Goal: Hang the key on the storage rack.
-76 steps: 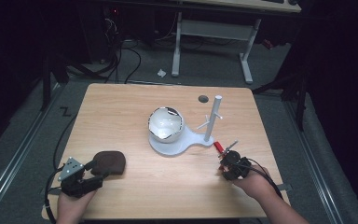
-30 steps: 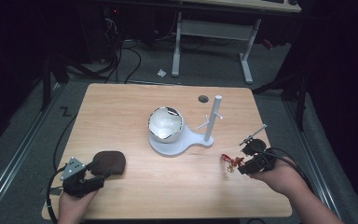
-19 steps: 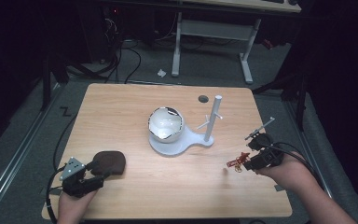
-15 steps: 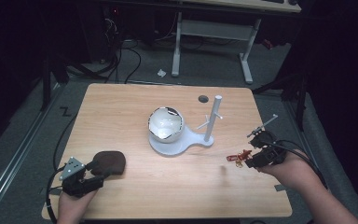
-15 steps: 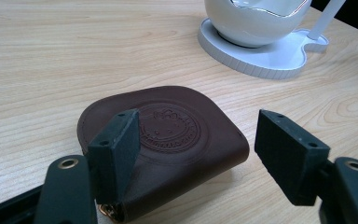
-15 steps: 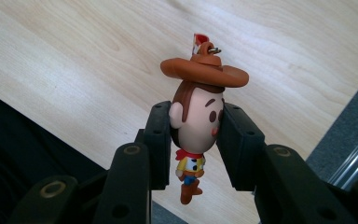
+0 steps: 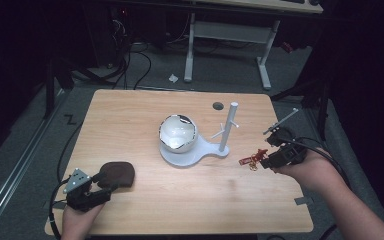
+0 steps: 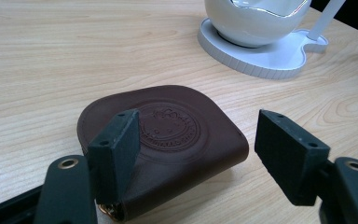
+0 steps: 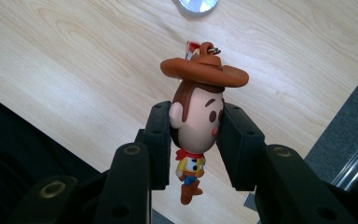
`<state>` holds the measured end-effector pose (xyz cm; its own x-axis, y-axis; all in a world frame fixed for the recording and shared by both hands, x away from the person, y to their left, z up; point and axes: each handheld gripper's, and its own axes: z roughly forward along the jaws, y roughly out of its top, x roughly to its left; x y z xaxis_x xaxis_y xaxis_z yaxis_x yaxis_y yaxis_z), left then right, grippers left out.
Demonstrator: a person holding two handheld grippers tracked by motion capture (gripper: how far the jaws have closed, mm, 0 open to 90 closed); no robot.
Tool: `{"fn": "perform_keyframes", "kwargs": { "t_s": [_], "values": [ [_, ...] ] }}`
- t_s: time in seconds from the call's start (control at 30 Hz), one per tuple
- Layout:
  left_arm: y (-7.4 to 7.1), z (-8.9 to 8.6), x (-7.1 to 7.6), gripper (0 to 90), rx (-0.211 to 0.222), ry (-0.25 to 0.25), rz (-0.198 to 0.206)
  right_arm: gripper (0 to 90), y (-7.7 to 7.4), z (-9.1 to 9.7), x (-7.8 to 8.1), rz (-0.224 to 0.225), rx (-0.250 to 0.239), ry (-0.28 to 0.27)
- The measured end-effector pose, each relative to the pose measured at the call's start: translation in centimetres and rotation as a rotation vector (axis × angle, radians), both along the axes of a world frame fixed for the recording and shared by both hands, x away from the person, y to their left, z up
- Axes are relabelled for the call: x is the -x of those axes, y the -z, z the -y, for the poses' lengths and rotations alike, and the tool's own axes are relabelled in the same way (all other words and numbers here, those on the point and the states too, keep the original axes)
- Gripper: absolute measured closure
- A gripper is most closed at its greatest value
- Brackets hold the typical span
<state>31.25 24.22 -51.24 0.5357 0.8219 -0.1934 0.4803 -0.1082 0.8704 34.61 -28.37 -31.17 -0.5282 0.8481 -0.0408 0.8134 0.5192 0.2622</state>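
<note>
1. The small cowboy figure keychain with a brown hat, a large cream head and a yellow shirt point(image 9: 196, 126) sits between the jaws of your right hand-held gripper point(image 9: 196, 140); the pads press on both sides of its head, so the grip is closed on it.
2. In the high view that figure point(image 7: 252, 159) hangs clear above the light wooden worktop point(image 7: 130, 110), near its right edge, with your right hand-held gripper point(image 7: 270, 159) just to its right.
3. The hat points away from the jaws, and a small metal ring point(image 9: 213, 49) shows at its top.
4. To the left of the figure stands the white plastic stand with an upright post and short pegs point(image 7: 226, 131), and a glossy white bowl with a jagged rim point(image 7: 177, 133) rests on its base.
5. A small dark round disc point(image 7: 218, 106) lies on the worktop behind the stand.
6. Your left hand-held gripper point(image 8: 200, 154) rests at the near left corner with its jaws wide apart.
7. The dark brown leather pouch with an embossed round emblem point(image 8: 168, 140) lies flat on the worktop between those jaws; whether the left pad touches it, you cannot tell, and the right pad stands clear.
</note>
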Motion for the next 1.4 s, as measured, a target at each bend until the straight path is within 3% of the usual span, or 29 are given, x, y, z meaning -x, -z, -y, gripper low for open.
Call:
{"fn": "perform_keyframes", "kwargs": {
  "t_s": [0.5,0.67,0.97,1.4],
  "values": [
    [0.0,-0.1,0.0,31.2,0.007,-0.001,-0.001,66.2,-1.8,-1.6,-1.9,0.023,-0.008,-0.012],
    [0.1,-0.1,-0.1,31.2,0.009,0.007,-0.005,66.2,-2.3,-1.9,-2.6,0.019,-0.044,-0.012],
    [0.2,-0.1,-0.2,31.0,0.015,0.008,-0.009,66.2,-3.3,-2.6,-3.7,0.024,-0.035,-0.021],
    [0.1,-0.2,-0.1,31.0,0.016,0.006,-0.006,66.2,-4.9,-3.6,-4.8,0.065,-0.027,-0.037]
  ]
}}
